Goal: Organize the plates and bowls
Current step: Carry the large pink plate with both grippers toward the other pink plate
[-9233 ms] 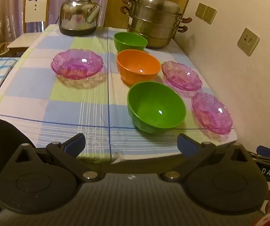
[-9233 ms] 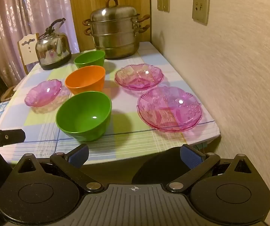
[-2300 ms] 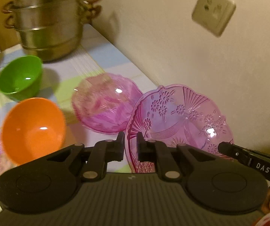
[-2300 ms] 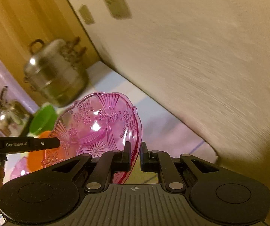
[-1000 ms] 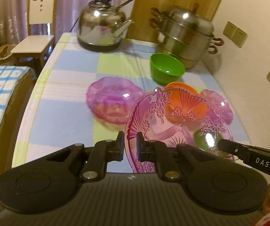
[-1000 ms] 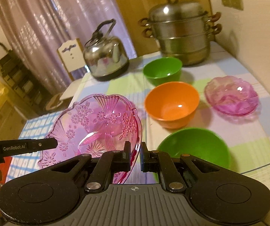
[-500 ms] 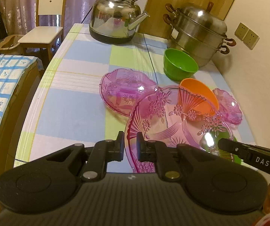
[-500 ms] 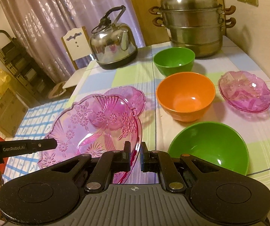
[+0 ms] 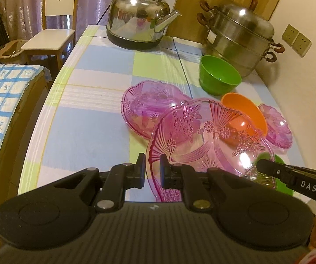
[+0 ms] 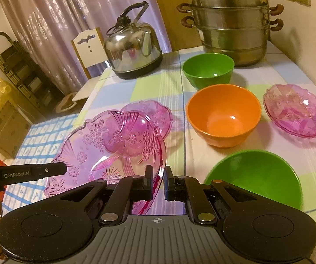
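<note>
The checked table [image 9: 87, 132] carries a kettle [image 9: 136, 22] and steamer pot [image 9: 237, 35] at its far edge. Nearer lie a large green bowl [image 10: 254, 178], an orange bowl [image 10: 221, 114], a small green bowl [image 10: 208, 68] and a pink plate on the right [image 10: 296, 112].

Change: the carried pink plate [image 9: 206, 140], which a couple of seconds ago was held up by the right-hand wall, has been swung left across the bowls and lowered. It now hangs, tilted, just above and near the pink plate on the left [image 9: 144, 107]. Judgement: the stacking of plate on plate is close; the set-down remains.

Tongs: the left gripper [image 9: 152, 169] and right gripper [image 10: 158, 182] are each clamped nearly closed on opposite rims of the carried plate. Neither touches the table.
</note>
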Motion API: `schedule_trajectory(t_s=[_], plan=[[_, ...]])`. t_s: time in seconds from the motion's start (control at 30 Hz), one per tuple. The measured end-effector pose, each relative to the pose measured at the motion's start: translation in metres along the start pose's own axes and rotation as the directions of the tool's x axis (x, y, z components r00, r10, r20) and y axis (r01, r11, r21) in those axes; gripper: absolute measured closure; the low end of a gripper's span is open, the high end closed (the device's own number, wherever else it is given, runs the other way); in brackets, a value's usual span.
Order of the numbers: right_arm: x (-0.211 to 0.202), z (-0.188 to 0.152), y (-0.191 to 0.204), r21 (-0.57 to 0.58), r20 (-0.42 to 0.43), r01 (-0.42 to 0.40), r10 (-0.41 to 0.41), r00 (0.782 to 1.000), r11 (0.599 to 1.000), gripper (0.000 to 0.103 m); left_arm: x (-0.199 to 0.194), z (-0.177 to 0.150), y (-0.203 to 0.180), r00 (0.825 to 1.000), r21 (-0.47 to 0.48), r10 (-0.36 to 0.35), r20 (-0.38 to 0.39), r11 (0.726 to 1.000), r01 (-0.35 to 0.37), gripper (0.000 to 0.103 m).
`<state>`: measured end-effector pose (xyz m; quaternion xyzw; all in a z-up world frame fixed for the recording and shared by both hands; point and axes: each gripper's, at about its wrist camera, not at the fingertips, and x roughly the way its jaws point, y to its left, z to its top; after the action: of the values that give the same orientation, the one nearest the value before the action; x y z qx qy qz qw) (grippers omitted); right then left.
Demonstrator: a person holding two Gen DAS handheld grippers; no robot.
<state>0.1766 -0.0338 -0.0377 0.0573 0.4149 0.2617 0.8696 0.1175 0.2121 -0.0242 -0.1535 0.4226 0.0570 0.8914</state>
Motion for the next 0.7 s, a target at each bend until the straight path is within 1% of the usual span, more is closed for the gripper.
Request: schedule_trajectory(t_s=[0.17,0.4,0.7], plan=[[0.024,0.016,0.001,-0.010,-0.005,0.005,-0.005,1.000,1.000,0.094,0.023,0.019,0.009,1.000,0.007,0.012,-0.005,1.000,-0.012,0.092],[0.071,0.038,0.005,-0.014,-0.021,0.011,-0.011,1.000,1.000,0.094,0.062,0.048,0.030,1.000,-0.001,0.027,-0.015,1.000,-0.027,0.092],[0.126,0.067,0.008,-0.014,-0.023,0.049,-0.050,0.998,0.999,0.093,0.113,0.086,0.047,0.999,0.009,0.026,-0.019,1.000,-0.026,0.092]])
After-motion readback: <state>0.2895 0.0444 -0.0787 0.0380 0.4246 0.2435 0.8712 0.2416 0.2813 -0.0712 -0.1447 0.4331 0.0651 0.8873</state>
